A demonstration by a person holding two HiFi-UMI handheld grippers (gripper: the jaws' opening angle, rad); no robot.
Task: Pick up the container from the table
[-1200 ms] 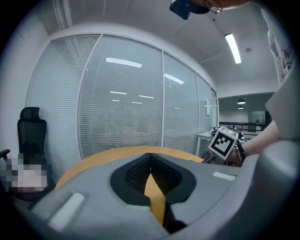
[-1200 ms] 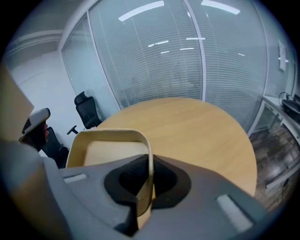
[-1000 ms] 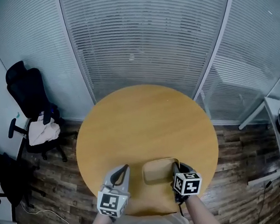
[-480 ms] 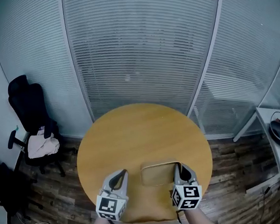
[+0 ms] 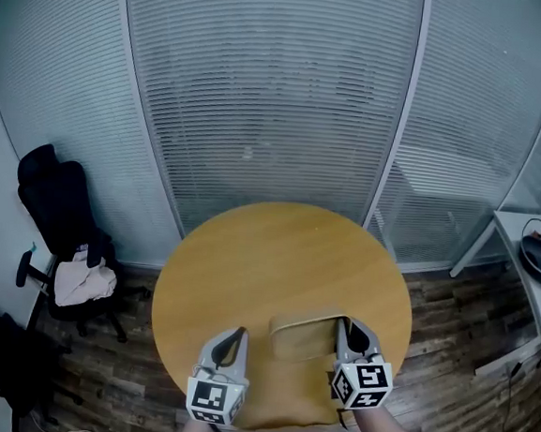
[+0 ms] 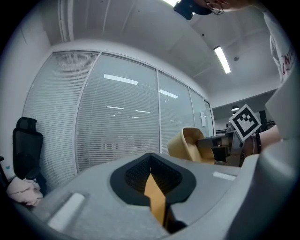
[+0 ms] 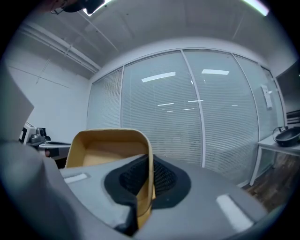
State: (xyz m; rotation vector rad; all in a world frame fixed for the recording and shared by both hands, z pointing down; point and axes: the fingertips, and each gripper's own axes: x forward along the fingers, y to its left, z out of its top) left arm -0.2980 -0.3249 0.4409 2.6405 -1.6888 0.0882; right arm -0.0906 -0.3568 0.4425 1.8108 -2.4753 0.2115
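A tan, shallow container [image 5: 302, 335] with rounded corners hangs over the near part of the round wooden table [image 5: 248, 255]. My right gripper [image 5: 348, 332] is shut on its right wall. In the right gripper view the container [image 7: 108, 150] fills the left side, its thin wall pinched between the black pads of the right gripper [image 7: 143, 180]. My left gripper [image 5: 232, 341] hovers to the container's left, apart from it, jaws together and holding nothing. The left gripper view shows its own left gripper [image 6: 152, 173] and, off to the right, the container [image 6: 187, 143] tilted.
A glass wall with blinds [image 5: 263, 87] curves behind the table. A black office chair [image 5: 59, 211] with clothes on it stands at the left on the wooden floor [image 5: 451, 301]. A white desk [image 5: 532, 243] stands at the right.
The head view has swung upward, showing more wall. The container, still in my right gripper, sits slightly higher against the table. The left gripper has barely moved.
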